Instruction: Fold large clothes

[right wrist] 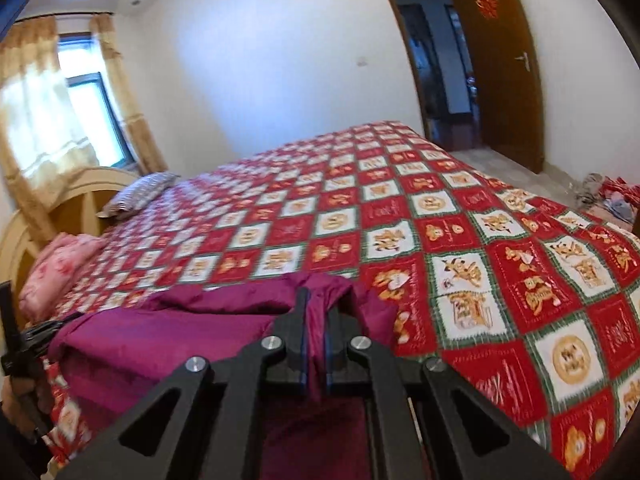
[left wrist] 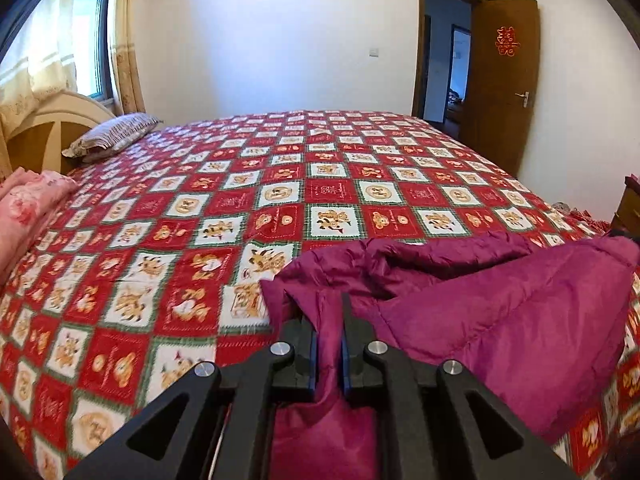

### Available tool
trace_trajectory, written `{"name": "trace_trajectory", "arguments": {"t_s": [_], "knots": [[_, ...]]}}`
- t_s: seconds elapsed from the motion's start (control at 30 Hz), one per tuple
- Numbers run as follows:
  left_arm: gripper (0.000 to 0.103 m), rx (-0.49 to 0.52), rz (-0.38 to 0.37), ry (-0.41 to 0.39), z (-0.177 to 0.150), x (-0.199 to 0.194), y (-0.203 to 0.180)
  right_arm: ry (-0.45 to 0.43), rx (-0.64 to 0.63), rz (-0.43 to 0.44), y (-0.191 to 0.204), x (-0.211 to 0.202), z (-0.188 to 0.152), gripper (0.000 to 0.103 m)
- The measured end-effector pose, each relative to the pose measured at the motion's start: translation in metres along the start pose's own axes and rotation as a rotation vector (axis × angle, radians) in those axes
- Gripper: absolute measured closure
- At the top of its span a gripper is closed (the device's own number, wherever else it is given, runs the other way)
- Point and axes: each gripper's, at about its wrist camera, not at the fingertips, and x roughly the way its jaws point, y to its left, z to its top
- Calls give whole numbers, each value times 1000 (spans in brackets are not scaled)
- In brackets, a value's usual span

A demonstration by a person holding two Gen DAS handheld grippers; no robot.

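A large magenta padded jacket [left wrist: 500, 312] lies crumpled at the near edge of the bed; it also shows in the right wrist view [right wrist: 180, 332]. My left gripper [left wrist: 329, 312] is shut on a fold of the jacket's left end, fabric pinched between its black fingers. My right gripper [right wrist: 317, 308] is shut on a fold of the jacket's right end. The left gripper's black frame [right wrist: 24, 344] shows at the left edge of the right wrist view. The jacket hangs slack between the two grippers, above the bedspread.
The bed carries a red, white and green checked bedspread [left wrist: 240, 200] with bear prints. A pink folded quilt [left wrist: 28, 204] and a striped pillow [left wrist: 116, 132] lie by the wooden headboard [left wrist: 52, 120]. An open brown door [left wrist: 500, 80] stands at the far right. Clutter lies on the floor [right wrist: 608, 196].
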Motion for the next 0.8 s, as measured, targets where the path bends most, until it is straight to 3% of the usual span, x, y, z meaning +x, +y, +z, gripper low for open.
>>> {"name": "trace_trajectory", "arguments": {"t_s": [0.13,0.17,0.2,0.23,0.27,0.3,0.37,0.43,0.5,0.6,0.73,0.8], "knots": [[83,-22,44,-31,10,3,7,40,6,-31,-8,26,0,96],[76,-23,68,-48,13,2,7,48,2,-43,-9,31,-1,96],[53,-21,127,-78,15,-2,7,56,8,-50,-11,35,-2,96],[39,-22,184,-108,18,-5,8,61,16,-54,-13,41,-2,96],[13,-26,238,-150,20,-9,9,65,23,-57,-14,48,-1,96],[6,-31,282,-194,22,-13,10,68,33,-66,-15,54,0,96],[6,-40,374,-245,30,-17,11,74,47,-83,-16,65,4,95],[6,-52,422,-234,37,-13,14,87,64,-101,-16,75,10,90],[6,-53,451,-236,40,-14,12,68,83,-121,-13,77,16,63],[6,-53,422,-243,36,-18,5,13,43,-164,1,70,21,44],[6,-49,419,-252,31,-22,-13,-7,-59,-166,35,62,19,44],[6,-30,362,-233,30,-13,-28,13,-124,-130,60,63,14,44]]}}
